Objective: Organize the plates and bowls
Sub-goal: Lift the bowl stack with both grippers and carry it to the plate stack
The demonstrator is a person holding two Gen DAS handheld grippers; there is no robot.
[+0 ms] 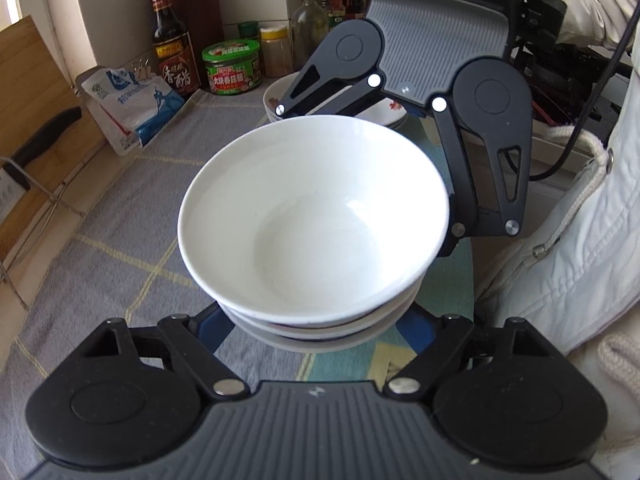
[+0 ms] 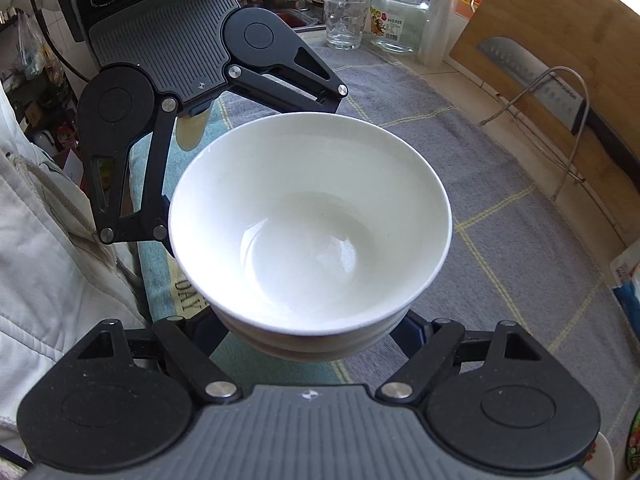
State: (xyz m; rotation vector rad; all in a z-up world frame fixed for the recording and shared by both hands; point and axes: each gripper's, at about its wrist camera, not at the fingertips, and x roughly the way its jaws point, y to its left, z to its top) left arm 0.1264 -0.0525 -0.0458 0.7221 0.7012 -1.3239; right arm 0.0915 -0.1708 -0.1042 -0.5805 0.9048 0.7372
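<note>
A stack of white bowls [image 1: 316,224] fills the middle of both views; it also shows in the right wrist view [image 2: 312,232]. My left gripper [image 1: 316,332] reaches around the stack's lower bowls from one side, its blue fingers [image 1: 208,328] spread wide at the stack's flanks. My right gripper [image 2: 312,336] does the same from the opposite side. Each gripper appears across the stack in the other's view. The fingertips are hidden under the bowls, so whether they touch the stack is unclear. Behind the right gripper lie patterned plates [image 1: 394,114].
A grey checked cloth [image 1: 120,248] covers the counter. Sauce bottles and jars [image 1: 230,66], a bag [image 1: 132,108] and a cutting board with a knife [image 1: 36,128] line one side. A glass [image 2: 345,20], a jar [image 2: 400,16] and a cleaver rack [image 2: 552,88] line the other.
</note>
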